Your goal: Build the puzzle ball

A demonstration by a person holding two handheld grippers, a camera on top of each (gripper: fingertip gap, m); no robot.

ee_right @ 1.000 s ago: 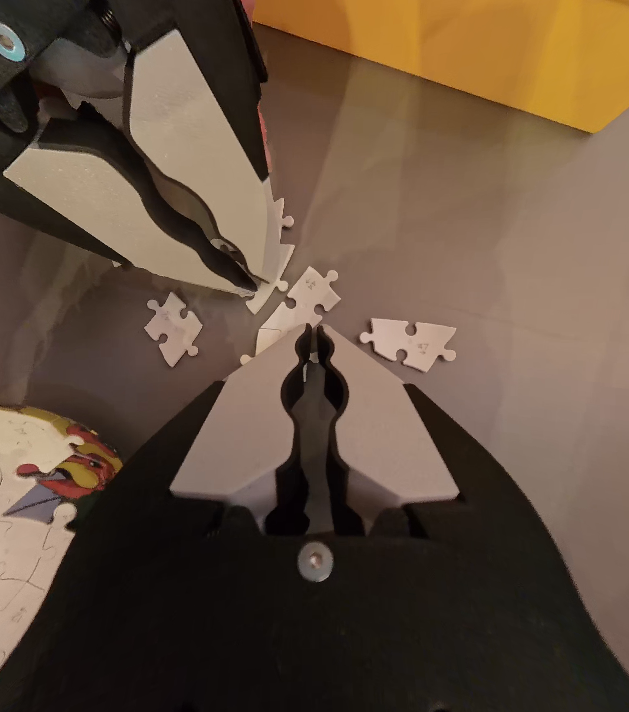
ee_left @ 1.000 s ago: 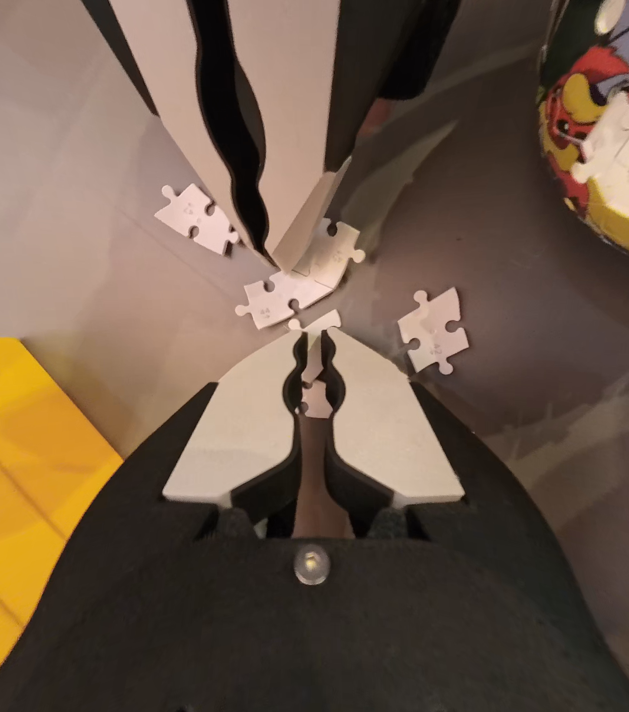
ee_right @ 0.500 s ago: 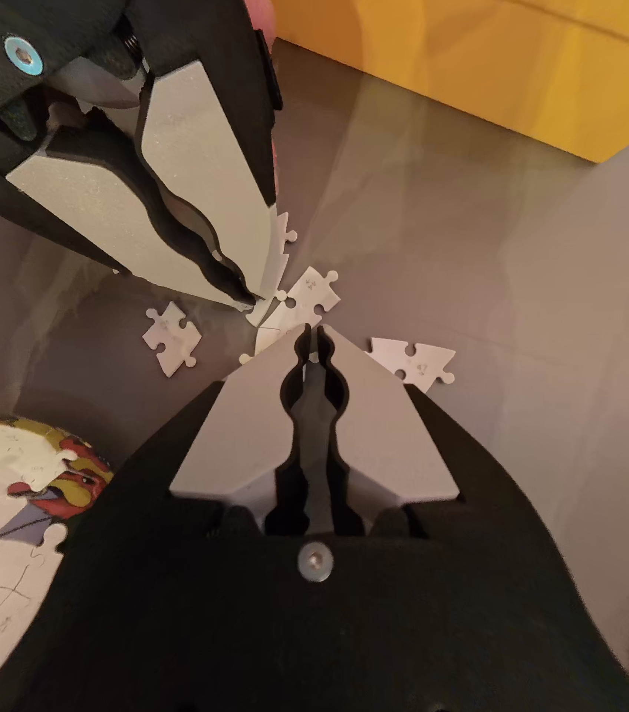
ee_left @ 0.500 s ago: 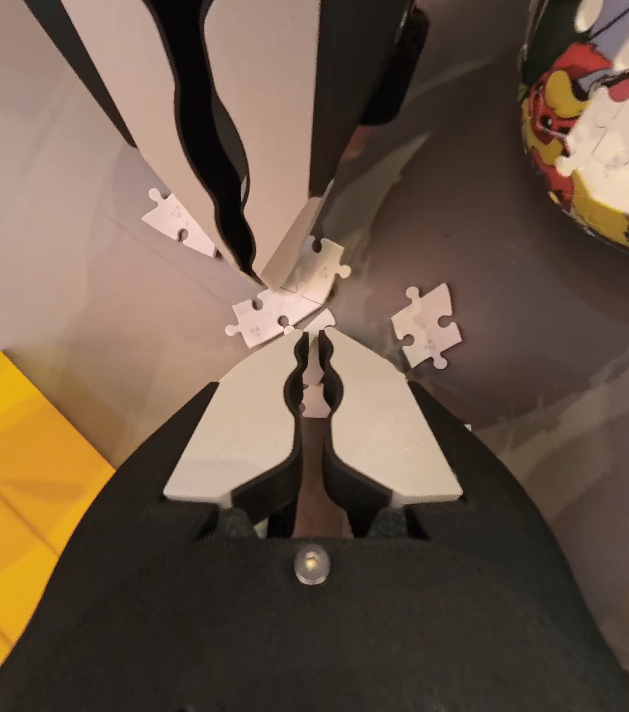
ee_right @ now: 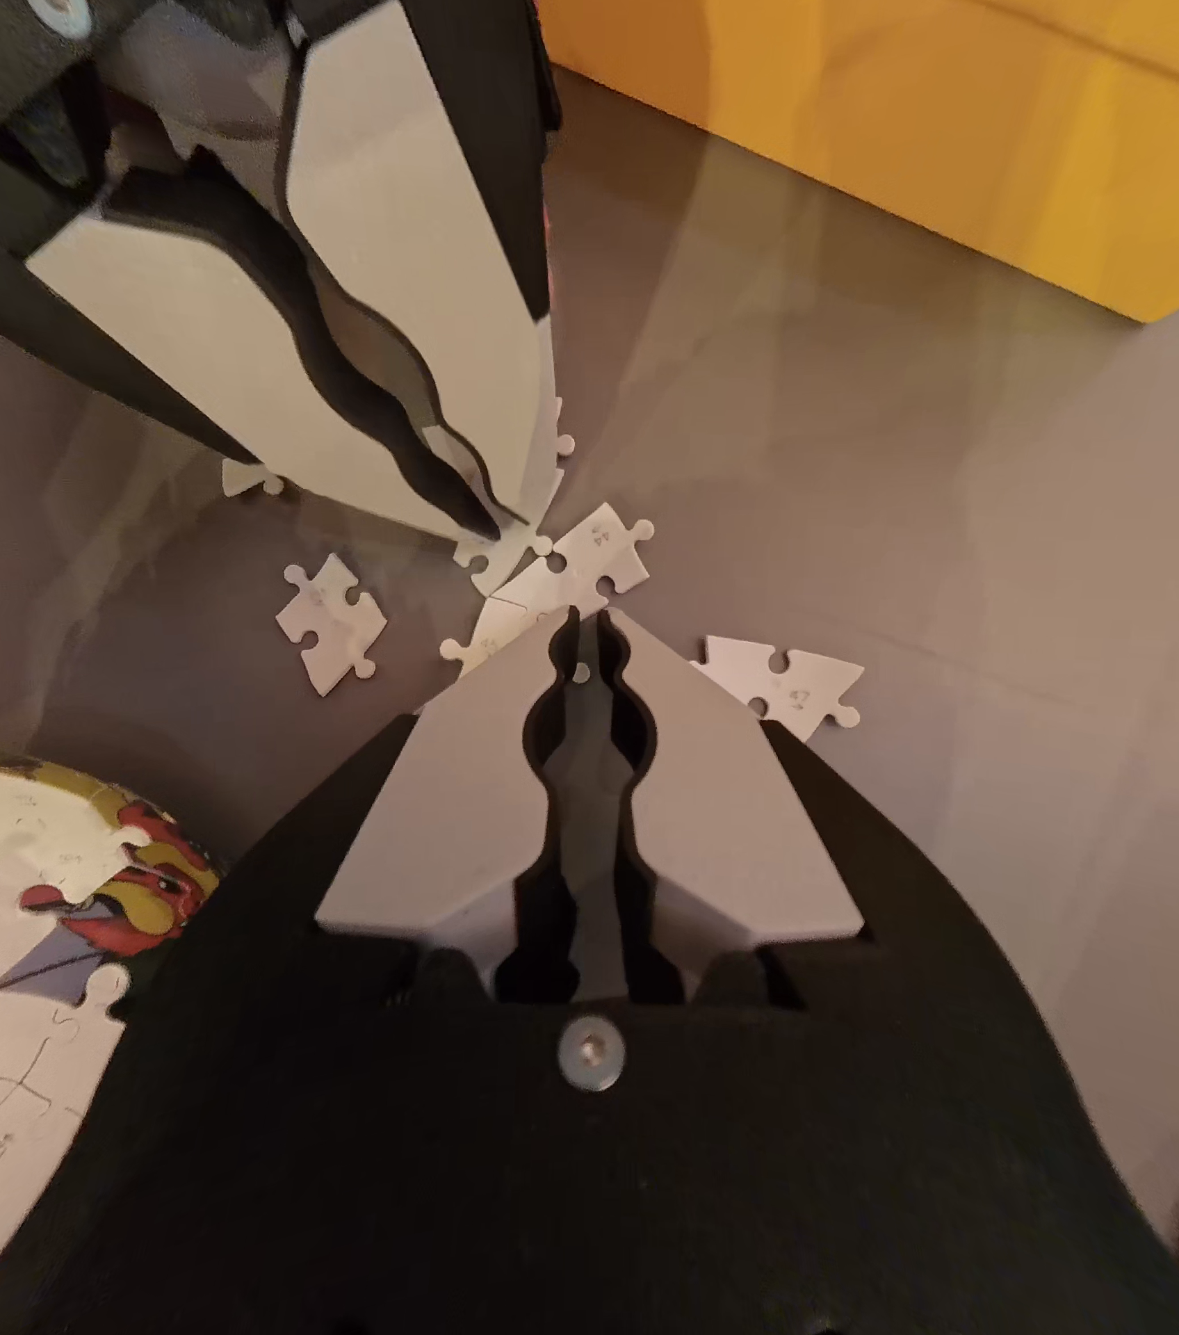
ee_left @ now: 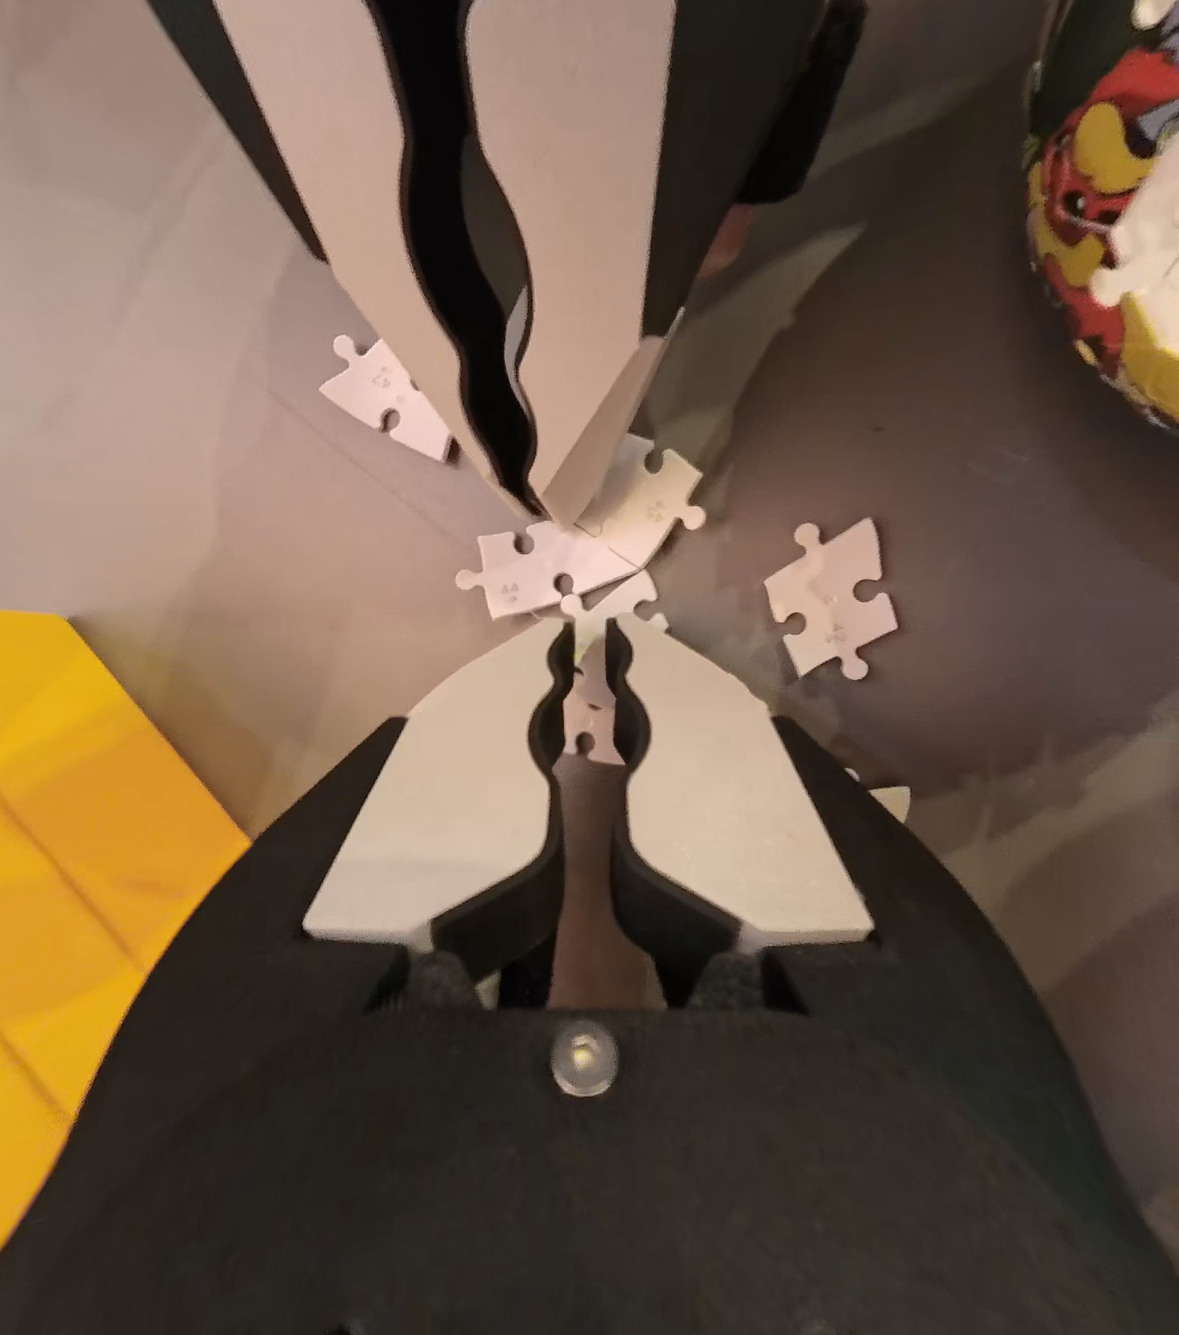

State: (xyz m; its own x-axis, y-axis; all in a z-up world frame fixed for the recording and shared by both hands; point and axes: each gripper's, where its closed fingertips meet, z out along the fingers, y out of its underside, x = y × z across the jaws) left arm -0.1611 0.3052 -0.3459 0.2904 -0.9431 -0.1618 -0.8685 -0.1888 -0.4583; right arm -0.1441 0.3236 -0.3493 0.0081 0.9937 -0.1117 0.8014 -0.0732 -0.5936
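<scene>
Numbered white puzzle pieces (ee_left: 549,571) on grey table (ee_right: 933,578), left tool (ee_left: 590,636) pinching one, right tool (ee_right: 586,621) nearly closed, contents unclear.

- 2 grippers: left gripper (ee_left: 590,636), right gripper (ee_right: 586,621)
- 6 white puzzle pcs (ee_left: 832,599) that I can see
- 1 puzzle ball (ee_left: 1150,217)
- 1 yellow box (ee_right: 933,144)
</scene>
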